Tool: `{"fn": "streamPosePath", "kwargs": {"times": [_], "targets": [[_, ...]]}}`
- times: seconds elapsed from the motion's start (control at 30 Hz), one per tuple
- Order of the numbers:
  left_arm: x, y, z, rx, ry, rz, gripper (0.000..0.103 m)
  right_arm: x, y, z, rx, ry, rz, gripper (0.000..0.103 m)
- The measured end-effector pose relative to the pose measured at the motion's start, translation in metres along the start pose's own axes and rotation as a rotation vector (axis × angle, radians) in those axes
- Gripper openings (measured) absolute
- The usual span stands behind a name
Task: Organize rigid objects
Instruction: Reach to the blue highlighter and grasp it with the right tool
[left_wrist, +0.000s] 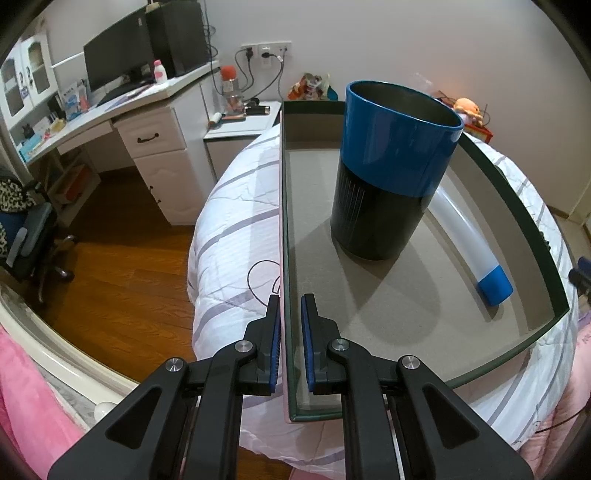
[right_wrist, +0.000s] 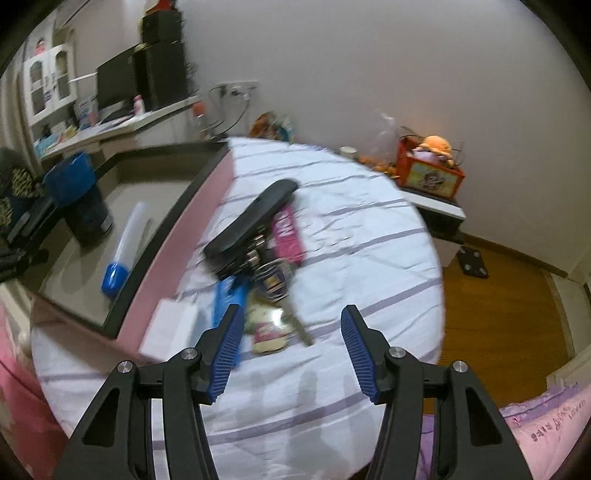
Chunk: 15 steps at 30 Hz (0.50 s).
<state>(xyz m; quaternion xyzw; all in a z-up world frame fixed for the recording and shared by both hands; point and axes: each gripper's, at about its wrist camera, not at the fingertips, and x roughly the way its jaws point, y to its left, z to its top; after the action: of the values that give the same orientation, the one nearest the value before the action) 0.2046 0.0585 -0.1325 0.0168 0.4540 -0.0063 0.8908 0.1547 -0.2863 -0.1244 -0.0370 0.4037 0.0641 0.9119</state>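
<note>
Left gripper (left_wrist: 291, 306) clamped on box (left_wrist: 284, 206) wall; right gripper (right_wrist: 291, 321) half-open, empty, clutter pile (right_wrist: 258, 258) just ahead.

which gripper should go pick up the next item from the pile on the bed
Right. The right gripper is open and empty above the pile of loose items on the striped quilt; the left gripper is clamped on the pink box's wall.

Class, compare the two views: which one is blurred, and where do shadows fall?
Left wrist view: sharp; the blue-and-black cylinder casts a broad shadow across the box floor. Right wrist view: motion-blurred, the pile of objects on the bedspread smeared; faint finger shadows fall just ahead.
</note>
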Motion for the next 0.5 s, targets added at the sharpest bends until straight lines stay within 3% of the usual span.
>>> {"fn": "streamPosePath", "kwargs": {"times": [0.5], "targets": [[0.000, -0.001, 0.002, 0.001, 0.000, 0.004, 0.009, 0.028, 0.025, -0.011, -0.040, 0.077, 0.043, 0.055]]}}
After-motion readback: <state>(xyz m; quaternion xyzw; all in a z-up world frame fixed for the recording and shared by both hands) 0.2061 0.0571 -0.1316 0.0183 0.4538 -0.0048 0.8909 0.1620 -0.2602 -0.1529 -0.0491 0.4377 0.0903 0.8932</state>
